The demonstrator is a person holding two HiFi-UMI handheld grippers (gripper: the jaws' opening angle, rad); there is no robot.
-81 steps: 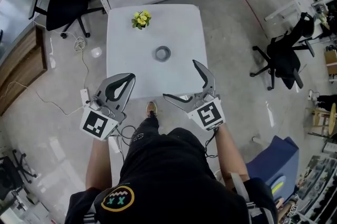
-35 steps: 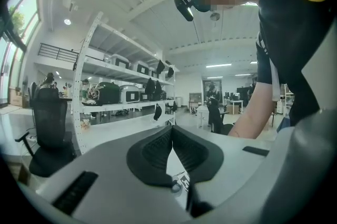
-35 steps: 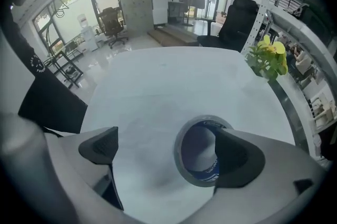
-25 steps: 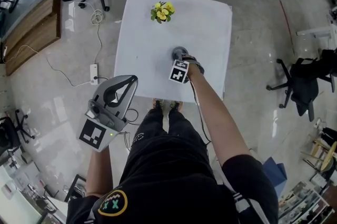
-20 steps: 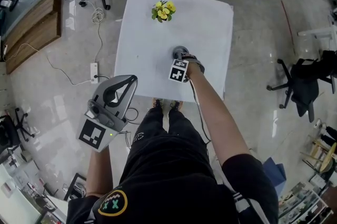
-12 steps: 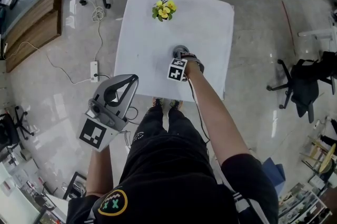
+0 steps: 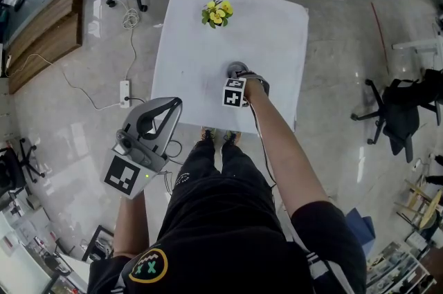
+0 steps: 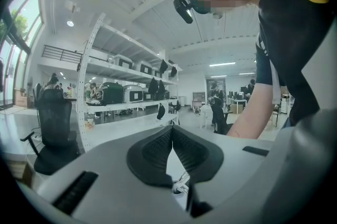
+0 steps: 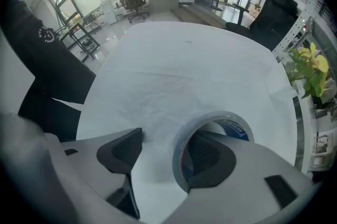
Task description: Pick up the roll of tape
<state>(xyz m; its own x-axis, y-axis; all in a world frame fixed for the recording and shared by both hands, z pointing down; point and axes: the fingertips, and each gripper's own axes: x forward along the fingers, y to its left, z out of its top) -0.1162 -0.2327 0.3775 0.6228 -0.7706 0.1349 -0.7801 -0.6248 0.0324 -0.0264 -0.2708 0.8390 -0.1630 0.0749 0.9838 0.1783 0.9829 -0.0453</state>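
Now I'm closing my right gripper (image 9: 163,139) over one wall of the roll of tape (image 9: 178,161), lower centre, jaws not yet pinching; next, squeeze and lift.

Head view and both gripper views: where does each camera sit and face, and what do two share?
Head view: on the person's head, facing steeply down at the white square table; torso and arms show.
Left gripper view: on the left gripper, jaws together, facing level at white shelving; an arm shows.
Right gripper view: on the right gripper, facing down; jaws, just closing, one inside the grey roll of tape; dark clothing shows.
Shared: head and right gripper views both show tape, table, yellow flowers.
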